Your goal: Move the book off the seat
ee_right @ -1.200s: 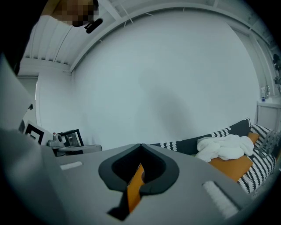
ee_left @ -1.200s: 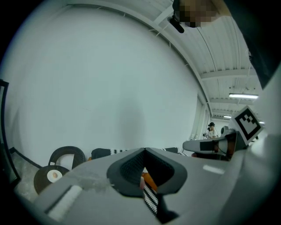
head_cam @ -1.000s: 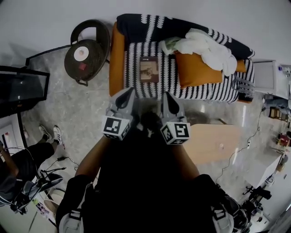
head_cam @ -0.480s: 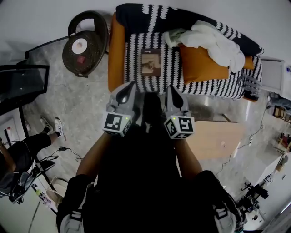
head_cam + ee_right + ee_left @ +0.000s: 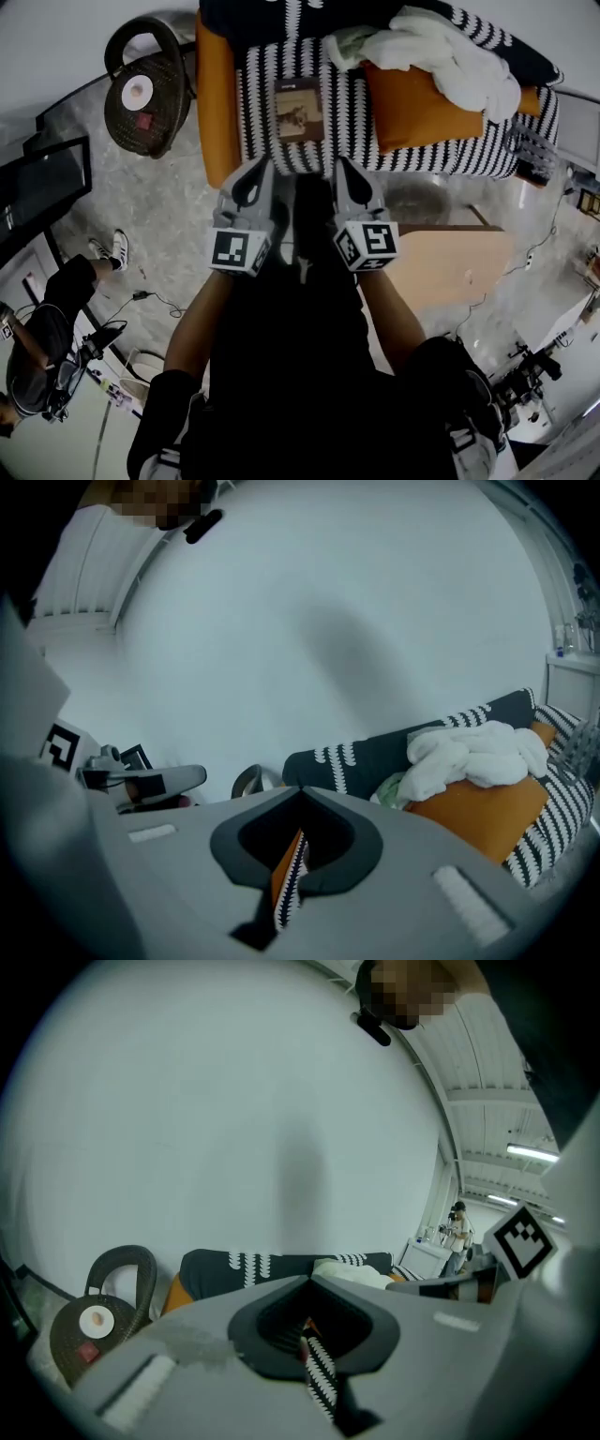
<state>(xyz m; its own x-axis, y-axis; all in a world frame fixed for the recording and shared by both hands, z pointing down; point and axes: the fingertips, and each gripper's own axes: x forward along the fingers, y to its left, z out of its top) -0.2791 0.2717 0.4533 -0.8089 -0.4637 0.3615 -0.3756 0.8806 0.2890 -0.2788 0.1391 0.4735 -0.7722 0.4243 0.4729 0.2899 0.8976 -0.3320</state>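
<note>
The book (image 5: 298, 109), brown-covered with a picture, lies flat on the sofa's black-and-white striped seat (image 5: 272, 141), near the orange left armrest (image 5: 214, 103). My left gripper (image 5: 257, 171) and right gripper (image 5: 339, 169) are held side by side just in front of the seat's front edge, short of the book. Both are shut with nothing held. The left gripper view shows its jaws (image 5: 309, 1283) closed and pointing at the sofa back (image 5: 281, 1265). The right gripper view shows its jaws (image 5: 302, 794) closed too, with the sofa beyond them.
An orange cushion (image 5: 417, 103) and a white cloth (image 5: 450, 56) lie on the seat's right half. A round wicker side table (image 5: 145, 89) stands left of the sofa. A wooden table (image 5: 455, 267) is at my right. A person (image 5: 42, 347) sits at lower left.
I have come closer to the sofa: the seat and book sit higher and larger in the head view. Both grippers now reach the seat's front edge, still shut.
</note>
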